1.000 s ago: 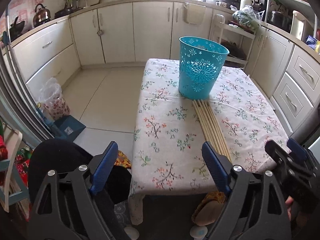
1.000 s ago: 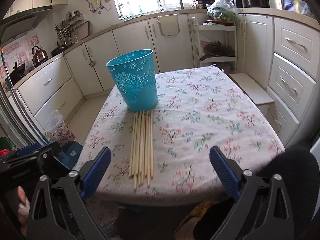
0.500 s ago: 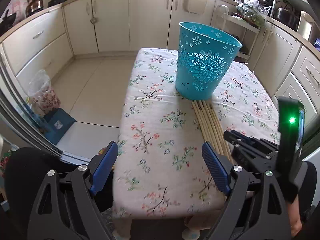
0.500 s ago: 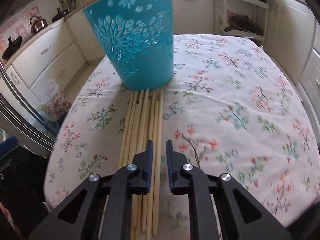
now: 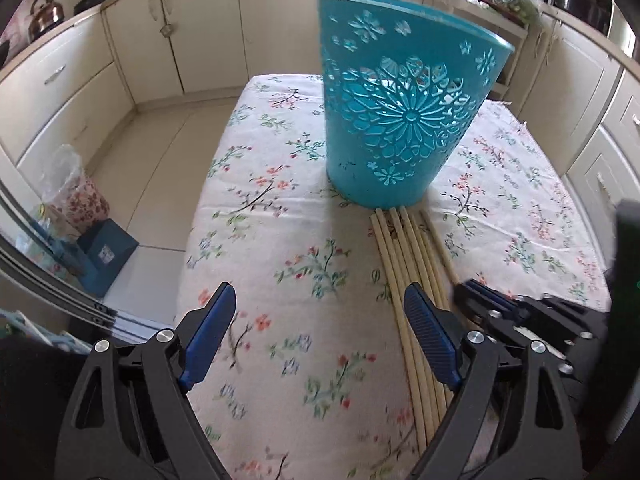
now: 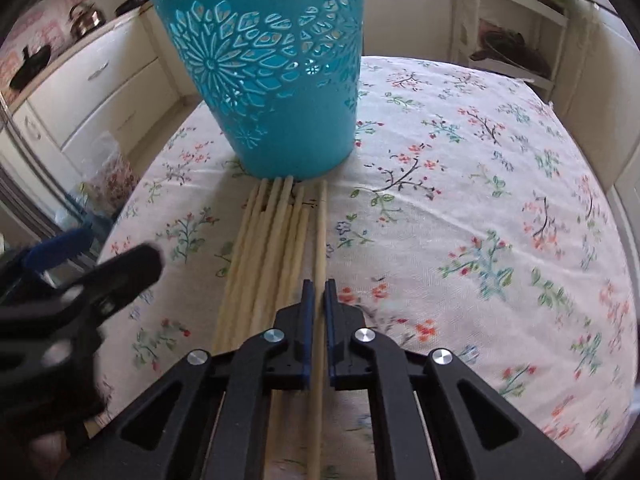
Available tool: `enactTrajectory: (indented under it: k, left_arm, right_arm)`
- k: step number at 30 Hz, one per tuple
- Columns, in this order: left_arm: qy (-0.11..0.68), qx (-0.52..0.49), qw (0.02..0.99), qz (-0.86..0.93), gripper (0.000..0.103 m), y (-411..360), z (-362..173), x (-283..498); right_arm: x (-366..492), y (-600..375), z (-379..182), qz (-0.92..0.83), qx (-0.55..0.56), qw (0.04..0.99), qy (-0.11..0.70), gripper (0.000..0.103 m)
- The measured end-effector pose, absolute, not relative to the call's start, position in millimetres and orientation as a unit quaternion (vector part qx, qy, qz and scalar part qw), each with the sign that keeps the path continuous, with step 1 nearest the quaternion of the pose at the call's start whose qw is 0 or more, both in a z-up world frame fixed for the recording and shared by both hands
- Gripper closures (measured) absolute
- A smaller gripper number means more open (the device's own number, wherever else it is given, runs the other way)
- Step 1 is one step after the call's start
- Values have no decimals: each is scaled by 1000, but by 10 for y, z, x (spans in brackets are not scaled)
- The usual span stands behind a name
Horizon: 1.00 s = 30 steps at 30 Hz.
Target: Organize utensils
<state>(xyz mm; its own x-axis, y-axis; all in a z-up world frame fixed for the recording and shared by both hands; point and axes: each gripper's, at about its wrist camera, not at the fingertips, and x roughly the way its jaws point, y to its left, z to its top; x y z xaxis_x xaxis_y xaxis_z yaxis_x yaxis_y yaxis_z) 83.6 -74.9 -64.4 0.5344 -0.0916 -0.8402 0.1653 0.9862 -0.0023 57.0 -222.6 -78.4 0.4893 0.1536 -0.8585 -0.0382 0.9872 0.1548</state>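
Observation:
A teal cut-out basket (image 5: 400, 120) (image 6: 272, 80) stands upright on the floral tablecloth (image 5: 276, 208). Several long wooden sticks (image 5: 408, 248) (image 6: 264, 248) lie side by side, their far ends against its base. My right gripper (image 6: 319, 286) has its jaws closing tight on the rightmost stick (image 6: 321, 232), pads pressed against it, low over the cloth. In the left wrist view it (image 5: 480, 298) shows at the sticks' right. My left gripper (image 5: 319, 294) hovers open over bare cloth left of the sticks, nothing between its fingers, and appears blurred in the right wrist view (image 6: 80, 280).
The table's left edge drops to a tiled floor with a plastic bag (image 5: 76, 196) and a blue box (image 5: 108, 244). Cream cabinets (image 5: 132, 48) ring the room, with a kettle (image 5: 48, 12) on the counter. A shelf rack (image 6: 512, 40) stands behind the table.
Both grippers came forward and down over the table. My right gripper went from wide open to shut on the rightmost stick. My left gripper stayed open.

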Motion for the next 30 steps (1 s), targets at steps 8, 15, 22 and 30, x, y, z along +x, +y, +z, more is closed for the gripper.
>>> enactTrajectory:
  k: [8, 15, 22, 30]
  left_arm:
    - [492, 74, 865, -58, 34, -961, -873, 1071]
    - [496, 83, 863, -45, 34, -1066, -953, 1151]
    - [497, 86, 863, -29, 37, -1100, -996, 1162]
    - [494, 81, 859, -112, 91, -1230, -969, 1204]
  right_arm:
    - [559, -2562, -851, 55, 131, 855, 499, 97]
    - [578, -2619, -864, 64, 159, 850, 499, 97]
    - [584, -2635, -860, 69, 166, 849, 498, 97]
    - [623, -2632, -879, 74, 168, 851, 492, 97]
